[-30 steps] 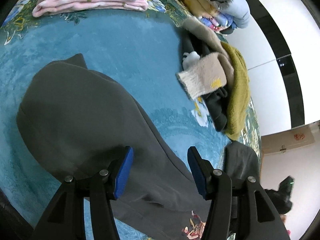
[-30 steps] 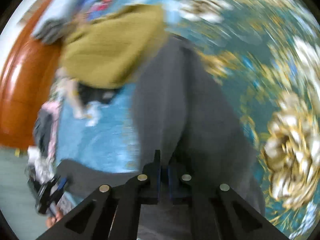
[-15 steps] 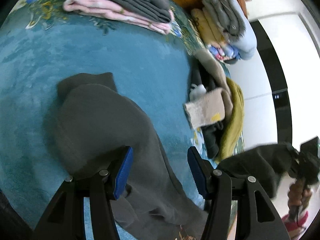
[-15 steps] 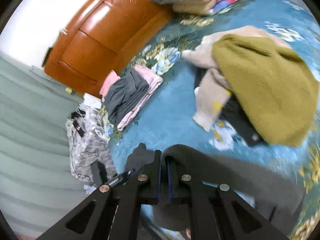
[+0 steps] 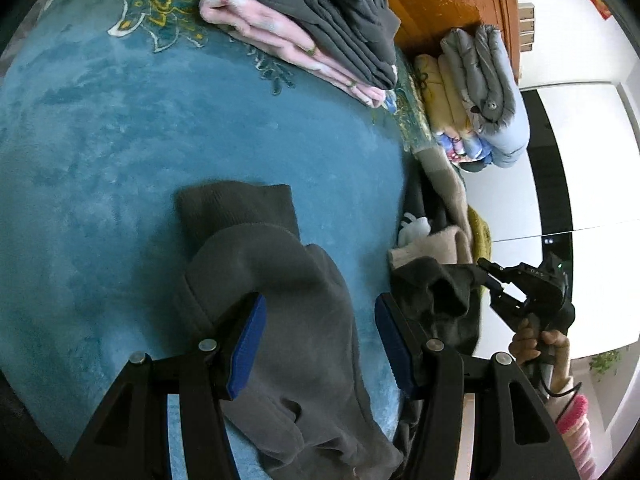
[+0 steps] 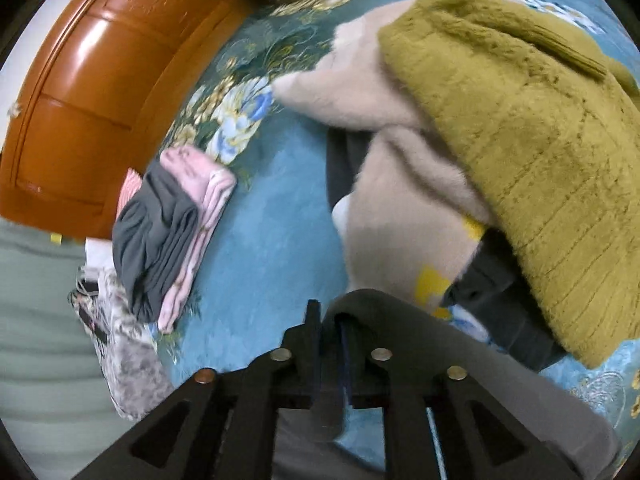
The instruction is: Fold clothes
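A dark grey garment (image 5: 280, 280) lies on the teal blanket (image 5: 120, 160), its ribbed end pointing toward the far stack. My left gripper (image 5: 322, 304) hovers open just above it, with only cloth below the blue pads. A person's hand (image 5: 536, 344) holds my right gripper (image 5: 490, 284) to the right, where the garment's other end (image 5: 440, 296) hangs bunched from its tips. In the right wrist view that grey cloth (image 6: 420, 328) drapes over the right gripper (image 6: 330, 312). Its jaws are opening, with a fold of fabric still between them.
A folded pink and grey stack (image 5: 320, 32) sits at the blanket's far edge. An unfolded heap with an olive fleece (image 6: 520, 140) and a beige sweater (image 6: 380, 220) lies close to the right. Folded bedding (image 5: 480, 92) leans on the wooden headboard (image 5: 448, 0).
The right gripper swept the garment's end across toward the left gripper, doubling the cloth over, and its jaws have parted. The left gripper slid along the garment toward its ribbed end.
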`<state>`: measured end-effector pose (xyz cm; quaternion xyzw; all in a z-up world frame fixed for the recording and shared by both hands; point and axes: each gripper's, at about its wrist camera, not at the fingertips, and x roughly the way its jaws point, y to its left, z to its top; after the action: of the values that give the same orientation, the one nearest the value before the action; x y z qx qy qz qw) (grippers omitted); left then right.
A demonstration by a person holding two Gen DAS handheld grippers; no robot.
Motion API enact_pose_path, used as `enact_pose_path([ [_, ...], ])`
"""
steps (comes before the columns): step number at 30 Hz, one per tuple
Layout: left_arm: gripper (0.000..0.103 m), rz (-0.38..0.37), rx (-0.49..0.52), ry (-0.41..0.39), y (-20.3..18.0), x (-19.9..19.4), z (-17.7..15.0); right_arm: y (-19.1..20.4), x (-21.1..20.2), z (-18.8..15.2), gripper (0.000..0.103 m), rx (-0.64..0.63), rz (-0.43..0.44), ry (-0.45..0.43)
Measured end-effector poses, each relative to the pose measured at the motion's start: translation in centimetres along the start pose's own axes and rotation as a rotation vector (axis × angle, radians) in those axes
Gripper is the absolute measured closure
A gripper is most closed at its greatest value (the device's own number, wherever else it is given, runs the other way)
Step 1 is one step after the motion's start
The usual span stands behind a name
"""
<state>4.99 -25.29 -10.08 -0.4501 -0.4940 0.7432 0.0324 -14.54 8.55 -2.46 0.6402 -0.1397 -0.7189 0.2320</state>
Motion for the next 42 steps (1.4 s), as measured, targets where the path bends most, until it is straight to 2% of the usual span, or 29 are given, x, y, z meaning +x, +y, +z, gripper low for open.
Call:
enact_pose_path([
  [1,0.043,-0.005,0.008,-0.002,-0.1,0.1,0.0,-0.1,-0.4,0.0,0.068,0.001,0.02,-0.008],
  [2,0.041,-0.005,0.019,0.001,-0.3,0.3,0.0,-0.1,-1.1,0.0,0.049,-0.006,0.044,-0.021],
  [3,0.041,-0.003,0.03,0.008,-0.5,0.5,0.0,0.0,-2.0,-0.1,0.042,-0.017,0.065,-0.039],
  [6,0.041,0.005,0.063,0.031,-1.1,1.0,-0.2,0.1,-4.7,-0.9,0.042,-0.066,0.083,-0.096],
  [10,0.041,0.008,0.1,0.051,-1.8,1.2,-0.6,-2.0,-8.2,-3.5,0.041,-0.127,0.04,-0.151],
  [12,0.041,0.014,0.121,0.055,-2.3,1.1,-0.8,-4.5,-9.6,-5.4,0.04,-0.132,-0.022,-0.166],
  [17,0.041,0.034,0.173,0.083,-4.5,2.6,-1.0,-14.0,-12.1,-11.2,0.039,-0.046,-0.227,-0.149],
  [23,0.041,0.077,0.259,0.151,-9.2,6.8,-0.5,-20.5,-10.0,-15.8,0.039,0.075,-0.27,-0.08],
  [28,0.041,0.08,0.31,0.14,-14.6,9.6,1.6,-20.8,-8.9,-16.2,0.039,0.06,-0.305,-0.102],
  [32,0.041,0.147,0.487,0.083,-19.8,11.3,3.3,-20.9,-9.2,-16.1,0.039,0.056,-0.282,-0.111],
  [36,0.04,0.251,0.712,0.086,-23.8,13.9,3.5,-21.0,-9.7,-16.4,0.039,0.066,-0.253,-0.122],
  [37,0.037,0.281,0.761,0.092,-24.5,14.8,3.4,-21.0,-9.7,-16.5,0.039,0.071,-0.245,-0.123],
  [42,0.036,0.353,0.864,0.16,-25.9,18.8,2.9,-20.6,-8.4,-18.0,0.039,0.08,-0.247,-0.109],
])
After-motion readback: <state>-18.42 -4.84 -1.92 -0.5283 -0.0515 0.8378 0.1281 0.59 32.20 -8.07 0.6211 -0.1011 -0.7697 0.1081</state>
